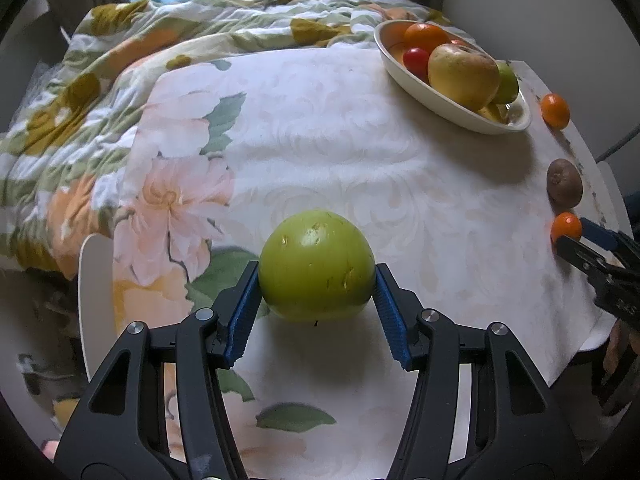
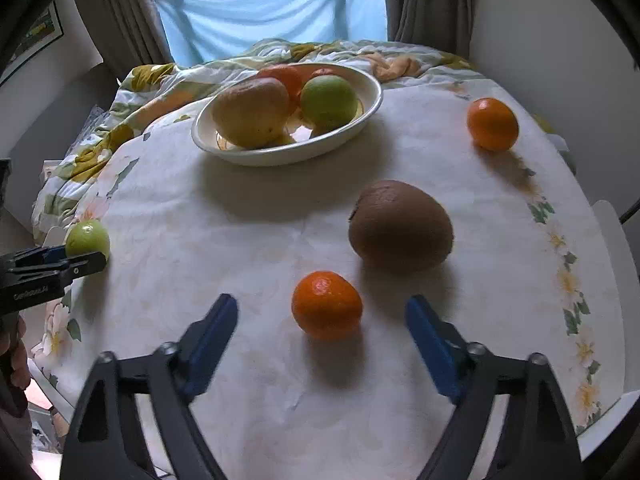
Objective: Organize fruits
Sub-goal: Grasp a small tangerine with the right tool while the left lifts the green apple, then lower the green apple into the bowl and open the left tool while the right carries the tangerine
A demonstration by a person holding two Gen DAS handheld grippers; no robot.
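Left tool (image 1: 316,280) is clamped on green apple (image 1: 316,266), resting on table (image 1: 320,140). Right tool (image 2: 322,320) is held open around mandarin (image 2: 326,305), pads clear, beside kiwi (image 2: 401,226).

A home is shown, likely a lived-in room. A round table (image 2: 608,240) is covered by a floral tablecloth (image 2: 280,208). At twelve o'clock a curtained window (image 2: 272,4) is seen, a rumpled flowered quilt (image 1: 120,80) below it, and a framed picture (image 2: 36,36) at ten o'clock.
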